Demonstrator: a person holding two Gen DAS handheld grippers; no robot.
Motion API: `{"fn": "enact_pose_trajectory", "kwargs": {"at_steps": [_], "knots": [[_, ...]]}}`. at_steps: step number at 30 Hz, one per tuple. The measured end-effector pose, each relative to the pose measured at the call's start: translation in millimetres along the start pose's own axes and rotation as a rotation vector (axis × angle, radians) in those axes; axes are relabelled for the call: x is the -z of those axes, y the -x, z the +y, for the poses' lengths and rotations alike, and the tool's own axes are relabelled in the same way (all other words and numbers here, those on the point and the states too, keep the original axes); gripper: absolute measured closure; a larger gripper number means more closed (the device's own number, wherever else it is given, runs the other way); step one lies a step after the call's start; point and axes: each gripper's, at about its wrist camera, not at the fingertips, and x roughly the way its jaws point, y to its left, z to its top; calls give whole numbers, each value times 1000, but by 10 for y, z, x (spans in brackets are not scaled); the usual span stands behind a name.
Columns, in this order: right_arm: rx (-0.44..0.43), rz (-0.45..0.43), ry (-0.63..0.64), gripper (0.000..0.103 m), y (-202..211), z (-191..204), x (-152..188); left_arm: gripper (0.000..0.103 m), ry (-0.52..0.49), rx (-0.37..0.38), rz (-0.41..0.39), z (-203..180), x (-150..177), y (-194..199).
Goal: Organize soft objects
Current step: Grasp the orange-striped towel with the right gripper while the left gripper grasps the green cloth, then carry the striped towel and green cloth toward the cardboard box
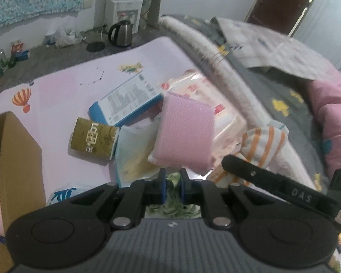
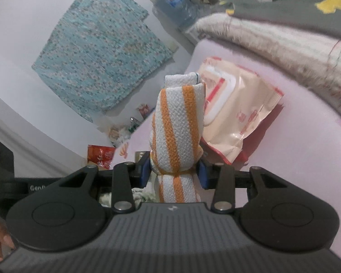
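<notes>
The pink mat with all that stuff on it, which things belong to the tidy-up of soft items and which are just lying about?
Part of the job:
pink sponge, in the left gripper
orange-striped cloth, in the right gripper
wipes pack
cardboard box

Lying about:
kettle
water dispenser
newspaper

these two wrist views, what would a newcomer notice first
In the right wrist view, the orange-and-white striped cloth fills the centre, pinched in the right gripper. In the left wrist view, a pink sponge pad stands just ahead of the shut left gripper, apparently held by its lower edge above a heap of packets on the pink mat. A cardboard box sits at the left edge.
</notes>
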Motion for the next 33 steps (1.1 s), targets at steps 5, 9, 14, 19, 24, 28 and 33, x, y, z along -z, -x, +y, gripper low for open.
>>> {"fn": "enact_pose_trajectory", "kwargs": {"at_steps": [5, 9, 14, 19, 24, 28, 33], "knots": [[-41, -16, 11, 64, 430, 126, -12, 91, -11, 42, -56, -97, 99, 377], [-86, -27, 42, 64, 875, 207, 113, 91, -3, 78, -103, -78, 234, 740], [-149, -21, 87, 64, 1169, 547, 240, 91, 20, 95, -169, 57, 460, 1237], [-225, 28, 148, 63, 1272, 1021, 378, 91, 48, 90, -259, 283, 698, 1767], [-289, 106, 212, 63, 1168, 1534, 572, 91, 103, 56, -326, 628, 921, 2183], [-328, 179, 251, 63, 1013, 1935, 758, 91, 156, 17, -367, 965, 1109, 2444], [-346, 299, 278, 63, 699, 2393, 1002, 91, 236, -38, -384, 1470, 1350, 2665]]}}
